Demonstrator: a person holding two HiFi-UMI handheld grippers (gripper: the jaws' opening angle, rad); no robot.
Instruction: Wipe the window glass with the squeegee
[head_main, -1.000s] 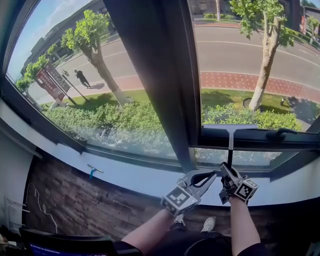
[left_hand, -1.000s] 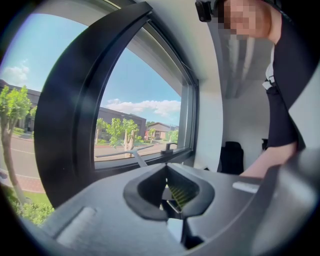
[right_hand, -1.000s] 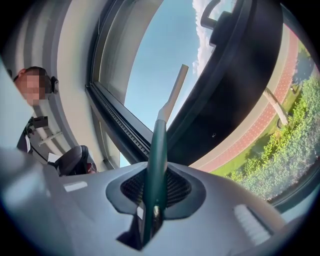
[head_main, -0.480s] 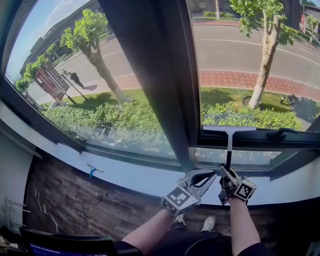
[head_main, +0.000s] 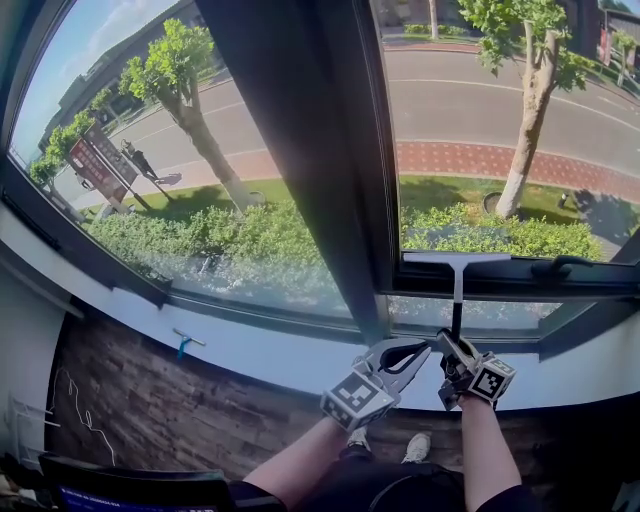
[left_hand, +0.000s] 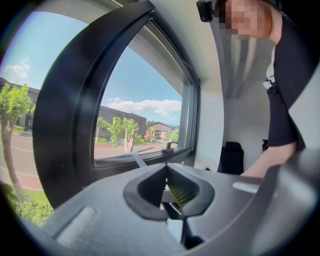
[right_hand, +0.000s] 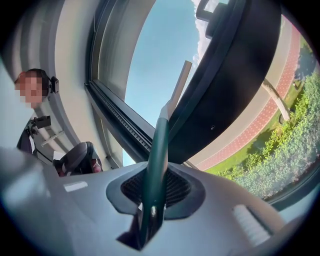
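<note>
The right gripper (head_main: 452, 345) clamps the dark-handled, pale-bladed squeegee (head_main: 457, 262) upright at the clear window glass (head_main: 470, 150) bottom edge, while the left gripper (head_main: 420, 352) sits pinched together, empty, alongside.

Head view looks down on the window frame (head_main: 300, 150), which both close gripper views share.

Person is wearing a dark short sleeve (left_hand: 286, 95) & pale shoes (head_main: 417, 448). Left gripper (head_main: 418, 352) & right gripper (head_main: 450, 342) are showing grey moulded shells w/ dark ribbed pads (right_hand: 175, 189) inside the fingers (left_hand: 100, 220), each carrying a b/w square-marker cube (head_main: 355, 396).
</note>
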